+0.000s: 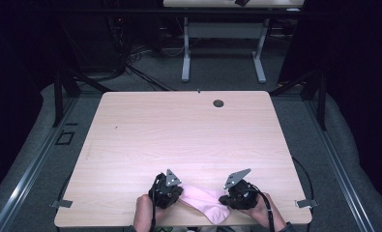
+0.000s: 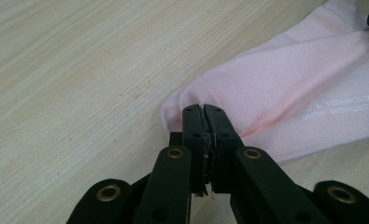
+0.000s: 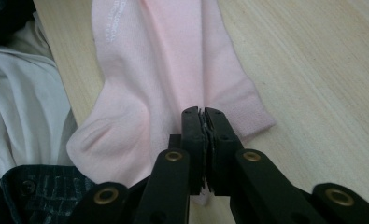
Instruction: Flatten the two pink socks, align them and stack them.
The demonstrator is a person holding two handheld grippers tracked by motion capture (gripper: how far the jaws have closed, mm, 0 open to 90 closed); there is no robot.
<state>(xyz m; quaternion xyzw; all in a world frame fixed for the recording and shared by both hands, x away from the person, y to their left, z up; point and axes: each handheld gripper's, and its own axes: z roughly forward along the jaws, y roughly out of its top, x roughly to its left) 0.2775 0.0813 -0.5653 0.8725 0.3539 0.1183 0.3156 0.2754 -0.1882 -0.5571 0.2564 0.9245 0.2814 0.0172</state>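
High view: a pink sock (image 1: 205,203) lies at the table (image 1: 179,130) near edge. Left tool (image 1: 166,192) pinches its toe, right tool (image 1: 238,194) its cuff; any folding is not begun, I think.

Pink sock (image 1: 205,203): both ends covered by tongs in high view. Sock (image 2: 285,88) cut off by right edge in left gripper view; white lettering (image 2: 343,106) runs out of frame, too small to read whole. Sock top cut off by upper edge in right gripper view; lettering (image 3: 113,21) there too small to read. Person's forearms cut off by bottom edge.
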